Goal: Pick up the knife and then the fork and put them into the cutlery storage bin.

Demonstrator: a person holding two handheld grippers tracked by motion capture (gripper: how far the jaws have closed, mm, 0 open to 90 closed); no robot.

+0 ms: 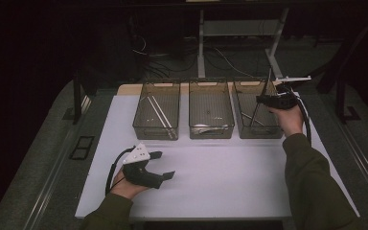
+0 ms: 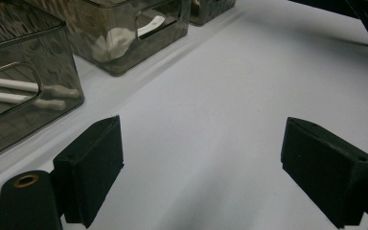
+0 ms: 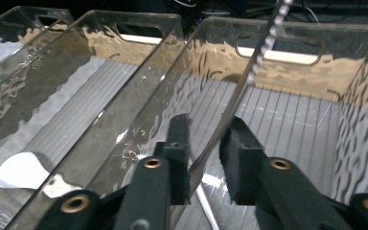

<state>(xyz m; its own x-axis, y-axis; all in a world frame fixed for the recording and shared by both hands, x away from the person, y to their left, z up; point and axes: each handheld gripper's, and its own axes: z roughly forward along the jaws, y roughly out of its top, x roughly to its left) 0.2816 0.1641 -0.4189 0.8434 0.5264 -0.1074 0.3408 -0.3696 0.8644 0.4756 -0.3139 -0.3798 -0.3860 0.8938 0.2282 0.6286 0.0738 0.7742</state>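
My right gripper (image 3: 203, 143) hangs over the rightmost bin (image 3: 345, 100), its jaws slightly parted with a plastic knife (image 3: 242, 91) standing tilted between them, its tip down in the bin; I cannot tell whether the pads touch it. My left gripper (image 2: 201, 163) rests low over the table (image 2: 230, 96), wide open and empty, two clear bins beyond its left jaw.

This looks like a lab or test room set up for recording. A white table (image 1: 211, 187) stands in a dark room, with three clear plastic bins (image 1: 211, 115) lined up across the middle of the frame. At the top, loose cables (image 1: 172, 60) lie on the floor around metal desk legs (image 1: 201, 43).
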